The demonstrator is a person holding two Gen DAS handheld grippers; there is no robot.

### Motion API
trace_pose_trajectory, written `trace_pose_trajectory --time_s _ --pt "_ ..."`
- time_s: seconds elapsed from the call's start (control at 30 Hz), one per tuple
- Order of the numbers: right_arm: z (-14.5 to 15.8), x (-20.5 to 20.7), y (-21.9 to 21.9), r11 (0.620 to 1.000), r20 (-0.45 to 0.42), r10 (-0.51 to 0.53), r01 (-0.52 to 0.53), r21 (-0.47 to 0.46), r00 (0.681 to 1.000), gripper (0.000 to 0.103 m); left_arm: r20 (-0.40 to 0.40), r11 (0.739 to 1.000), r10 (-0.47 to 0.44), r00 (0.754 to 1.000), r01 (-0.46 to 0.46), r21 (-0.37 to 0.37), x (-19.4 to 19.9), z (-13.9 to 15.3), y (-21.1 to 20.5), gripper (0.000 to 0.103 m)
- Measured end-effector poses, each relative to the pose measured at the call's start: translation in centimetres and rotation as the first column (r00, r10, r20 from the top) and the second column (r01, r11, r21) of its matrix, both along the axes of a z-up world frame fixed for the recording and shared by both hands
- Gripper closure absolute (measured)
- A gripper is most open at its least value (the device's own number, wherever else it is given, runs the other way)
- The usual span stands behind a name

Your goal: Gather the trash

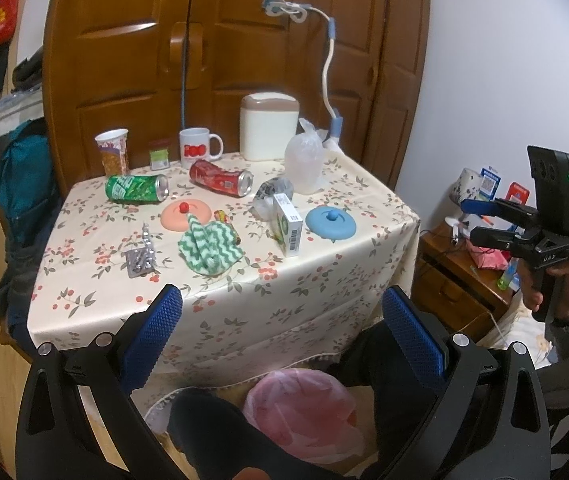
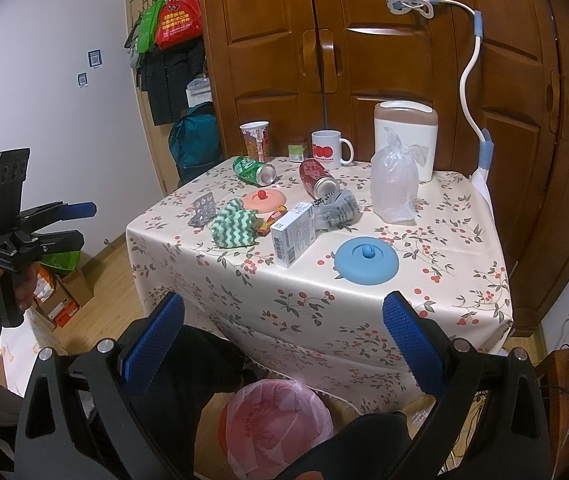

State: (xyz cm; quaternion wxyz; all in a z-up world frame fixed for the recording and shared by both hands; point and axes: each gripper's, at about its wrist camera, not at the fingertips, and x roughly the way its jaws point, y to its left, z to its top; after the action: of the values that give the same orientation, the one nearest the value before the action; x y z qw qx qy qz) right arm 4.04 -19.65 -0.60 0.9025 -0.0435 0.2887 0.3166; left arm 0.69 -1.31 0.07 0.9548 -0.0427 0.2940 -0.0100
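Blue-padded fingers of my left gripper (image 1: 282, 334) stand wide apart with nothing between them, held short of the near edge of the table with a floral cloth (image 1: 324, 292). My right gripper (image 2: 284, 338) is spread just as wide and also empty. Below both, between a person's dark-clad legs, sits a bin lined with a pink plastic bag (image 2: 276, 420).

On the cloth, nearest me, lie a round blue silicone lid (image 2: 366, 258), an upright white cardboard box with a barcode (image 2: 294, 234) and a crumpled green-and-white zigzag cloth (image 1: 209, 250). A silver blister pack (image 1: 140, 258) lies left of the cloth. Beyond them I see a round peach lid with a red knob (image 1: 184, 214), a crushed grey wrapper (image 2: 336, 210), a tipped green drink can (image 1: 136, 189) and a tipped red drink can (image 1: 220, 178). A knotted clear plastic bag (image 2: 394, 182) stands further right.

At the back stand a printed paper cup (image 1: 113, 152), a white mug with red print (image 1: 198, 149) and a cream lidded container (image 1: 269, 126).

Only the right view shows hanging shopping bags (image 2: 172, 20) on a door; only the left view shows a wooden nightstand (image 1: 456, 276).
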Motion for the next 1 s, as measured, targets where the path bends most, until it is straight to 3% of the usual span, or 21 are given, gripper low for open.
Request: trace_pose_trajectory --time_s 0.77,1.0 --pt "-0.3 0.9 0.2 1.000 -0.012 0.002 -0.002 0.001 1.000 0.005 -0.001 1.000 0.014 1.000 -0.014 0.003 0.3 0.0 0.0 0.006" --pt "-0.5 1.8 0.2 1.000 -0.021 0.007 -0.007 0.012 1.000 0.005 0.006 0.997 0.040 0.999 -0.040 -0.059 1.6 0.1 2.3 0.006"
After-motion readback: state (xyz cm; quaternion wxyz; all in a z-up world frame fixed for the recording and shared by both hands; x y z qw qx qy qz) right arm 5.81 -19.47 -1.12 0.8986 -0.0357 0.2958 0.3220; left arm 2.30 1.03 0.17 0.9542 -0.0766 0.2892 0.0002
